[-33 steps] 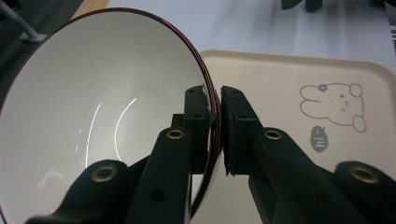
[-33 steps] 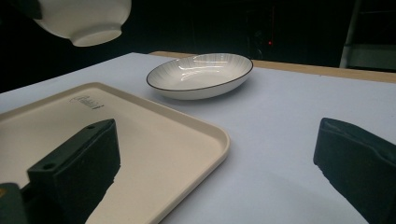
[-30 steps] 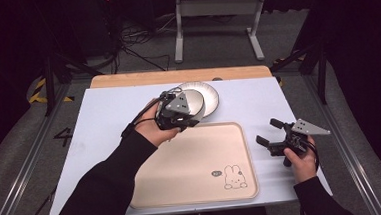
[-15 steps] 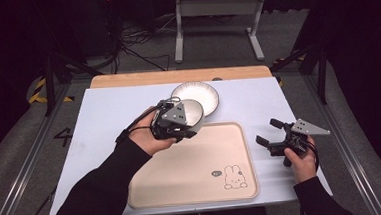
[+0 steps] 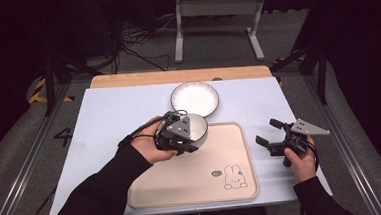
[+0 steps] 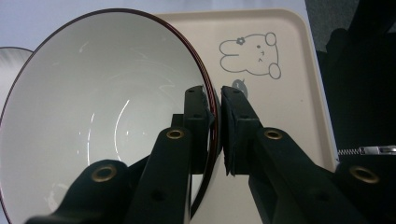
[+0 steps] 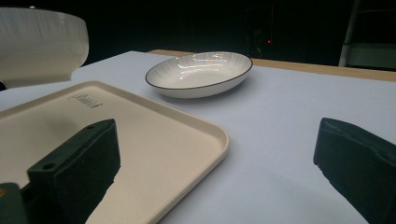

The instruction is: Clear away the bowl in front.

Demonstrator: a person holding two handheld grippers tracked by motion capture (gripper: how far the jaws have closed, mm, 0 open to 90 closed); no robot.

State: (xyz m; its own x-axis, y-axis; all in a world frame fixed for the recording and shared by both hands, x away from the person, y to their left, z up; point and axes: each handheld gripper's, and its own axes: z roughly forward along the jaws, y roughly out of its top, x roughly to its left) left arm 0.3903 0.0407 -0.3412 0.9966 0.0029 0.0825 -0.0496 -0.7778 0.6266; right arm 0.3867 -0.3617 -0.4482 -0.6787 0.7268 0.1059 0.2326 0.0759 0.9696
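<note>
Bowl (image 5: 196, 127), white with a dark rim, pinched at its rim by the left gripper (image 6: 214, 103) above the cream tray (image 5: 243, 184)'s far edge; lower level, release only once seated. Right gripper (image 5: 270, 132) idles agape, empty.

You have two grippers, one in each hand: the left gripper (image 5: 193, 137) and the right gripper (image 5: 271, 132). There are two pieces of white crockery: one bowl (image 5: 196, 128) and one plate (image 5: 195, 98). There is one tray (image 5: 193, 187), cream in colour, and it carries one rabbit drawing (image 5: 234, 177) and one small round mark (image 5: 216, 173) beside that drawing. You work at one table (image 5: 109, 117) with a white top. Beyond it on the floor you have one metal stand (image 5: 215, 8) with two feet.
</note>
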